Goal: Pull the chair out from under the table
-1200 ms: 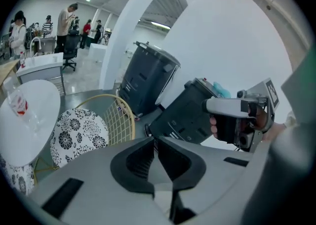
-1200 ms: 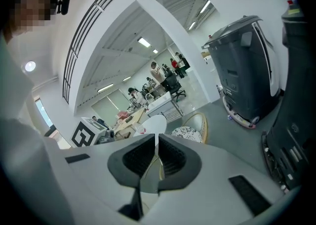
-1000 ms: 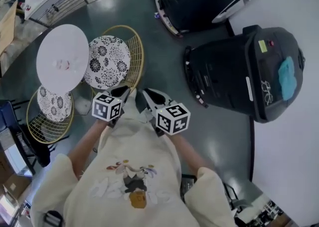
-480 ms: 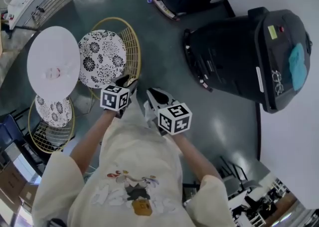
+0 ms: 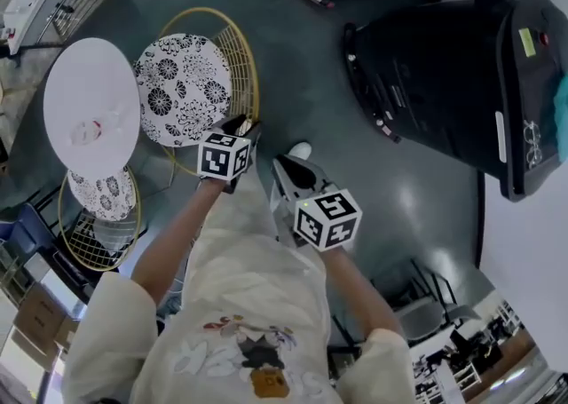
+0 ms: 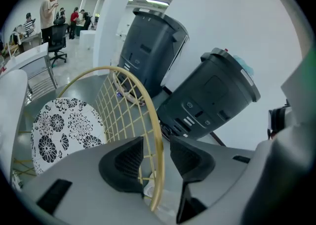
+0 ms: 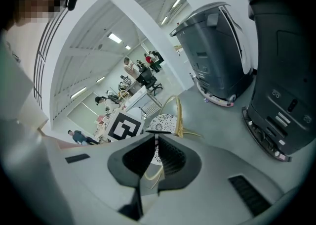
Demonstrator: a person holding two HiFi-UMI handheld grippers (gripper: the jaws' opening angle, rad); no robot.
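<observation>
The chair (image 5: 240, 56) has a gold wire back and a black-and-white flowered cushion (image 5: 182, 87). It stands against the round white table (image 5: 89, 105). My left gripper (image 5: 244, 130) is at the near rim of the chair back. In the left gripper view the gold rim (image 6: 148, 110) runs between the open jaws of the left gripper (image 6: 157, 145), and neither pad presses on it. My right gripper (image 5: 282, 167) hangs just right of it, above the floor. In the right gripper view the right gripper (image 7: 156, 137) has its jaws together with nothing held, and the chair (image 7: 170, 115) is beyond them.
A second wire chair (image 5: 98, 216) with the same kind of cushion sits at the table's near side. Two big black machines (image 5: 453, 83) (image 6: 148, 46) stand on the floor to the right of the chair. A white shoe (image 5: 300, 151) shows between the grippers. People stand far off.
Both grippers have sunk and moved toward the chair. The left one has come onto the rim of the chair back; the right one trails beside it.
</observation>
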